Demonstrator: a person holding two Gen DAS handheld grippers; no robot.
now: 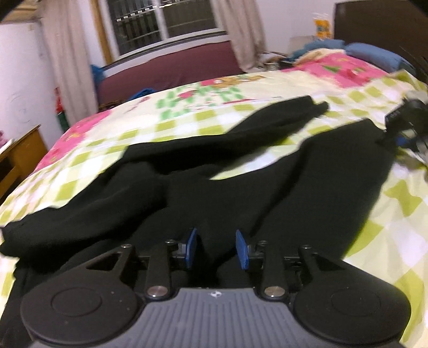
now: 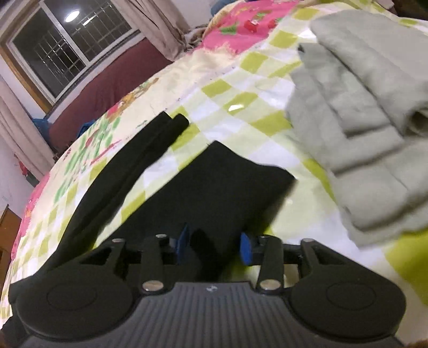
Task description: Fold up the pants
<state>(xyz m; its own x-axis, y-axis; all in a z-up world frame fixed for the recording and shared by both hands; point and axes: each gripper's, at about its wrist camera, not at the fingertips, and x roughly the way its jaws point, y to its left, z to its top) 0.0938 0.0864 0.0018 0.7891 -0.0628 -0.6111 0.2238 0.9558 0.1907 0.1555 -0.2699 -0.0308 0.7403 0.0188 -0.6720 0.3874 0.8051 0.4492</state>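
Black pants lie spread on a checked bedsheet, waist end near me and two legs running away. My left gripper sits at the waist end, its blue pads apart with black cloth bunched between them. My right gripper is at the end of one leg, its blue pads apart with a fold of black cloth between them. The other leg lies to the left. The right gripper also shows in the left wrist view at that leg's end.
A folded pile of grey-green clothes lies on the bed just right of the pants. A blue pillow and a dark headboard are at the far end. A dark red sofa under a window and a wooden cabinet stand beside the bed.
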